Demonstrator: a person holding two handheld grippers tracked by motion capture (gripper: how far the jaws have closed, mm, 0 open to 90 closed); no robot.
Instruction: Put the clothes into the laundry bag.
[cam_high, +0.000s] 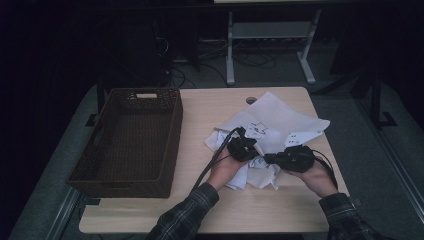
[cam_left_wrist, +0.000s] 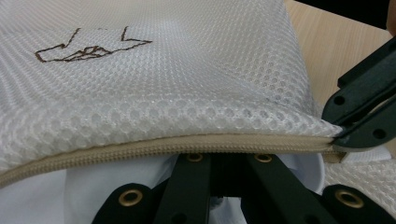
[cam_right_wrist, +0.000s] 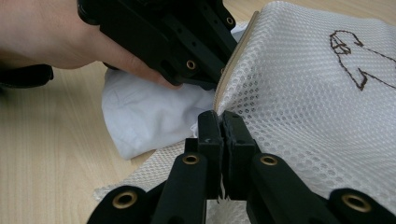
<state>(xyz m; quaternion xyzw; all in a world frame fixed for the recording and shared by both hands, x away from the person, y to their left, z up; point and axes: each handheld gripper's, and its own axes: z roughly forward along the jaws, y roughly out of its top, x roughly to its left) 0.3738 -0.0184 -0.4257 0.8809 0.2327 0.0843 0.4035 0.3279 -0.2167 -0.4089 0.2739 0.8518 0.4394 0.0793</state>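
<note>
Nearest the person, the right tool (cam_right_wrist: 223, 122) is clamped tight on the zipper edge of the white mesh laundry bag (cam_high: 272, 122), apparently pinning one lip of the opening. Just beside it, the left tool (cam_high: 243, 148) is closed too, its tips tucked under the beige zipper (cam_left_wrist: 163, 147), seemingly on the white cloth garment (cam_right_wrist: 149, 114) poking from the mouth, likely to stuff it inside. The bag lies flat on the pale wooden table (cam_high: 210, 112), mouth toward the person, long axis running away toward the table's far right corner. Well apart at the left stands a dark brown woven basket (cam_high: 127, 142).
</note>
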